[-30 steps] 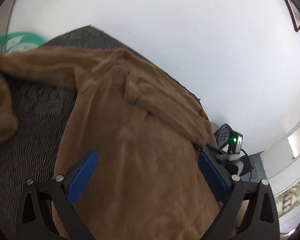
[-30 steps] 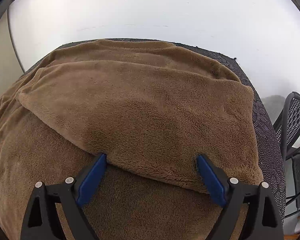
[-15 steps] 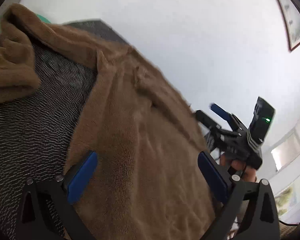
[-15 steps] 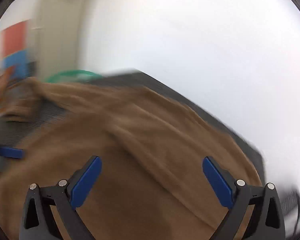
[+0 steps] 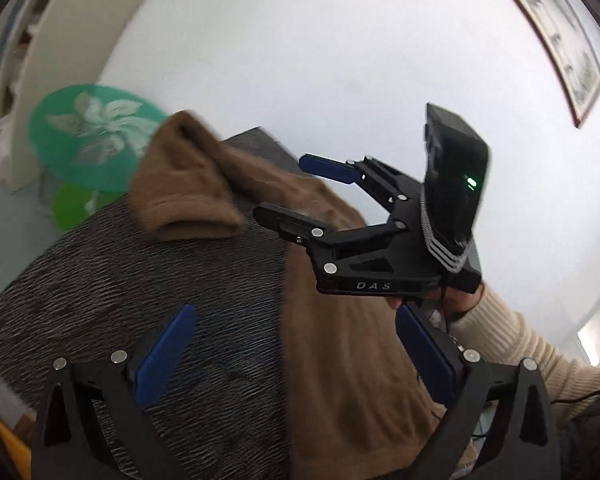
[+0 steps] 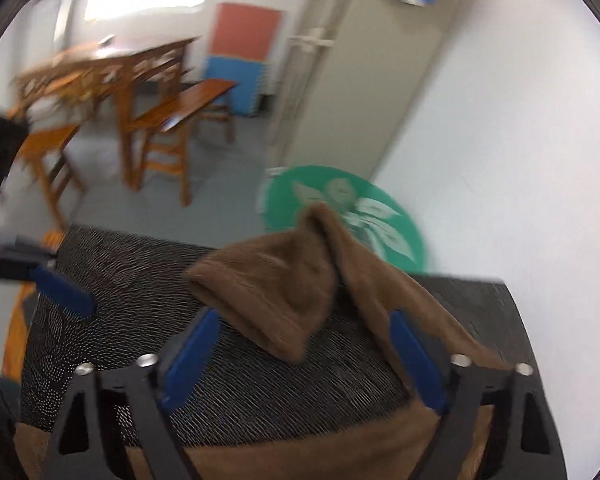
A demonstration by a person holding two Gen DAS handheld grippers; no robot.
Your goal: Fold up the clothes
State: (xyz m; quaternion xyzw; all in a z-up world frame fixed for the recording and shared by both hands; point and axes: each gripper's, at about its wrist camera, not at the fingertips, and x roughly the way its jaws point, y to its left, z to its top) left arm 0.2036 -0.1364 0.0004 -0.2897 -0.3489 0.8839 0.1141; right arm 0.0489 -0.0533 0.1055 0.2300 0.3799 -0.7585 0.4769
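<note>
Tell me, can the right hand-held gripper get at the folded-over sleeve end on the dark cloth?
Probably yes. The right hand-held gripper is open, its jaws having just been closing with nothing pinched, and the sleeve end lies just ahead with only bare dark cloth between.

Blurred wooden furniture (image 6: 112,92); brown garment (image 5: 340,360) cut off below.

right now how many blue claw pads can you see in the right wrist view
3. Two belong to the right claw: one pad at lower left, one at lower right. A third, on the left claw, juts in from the left edge. Its partner pad isn't visible.
</note>
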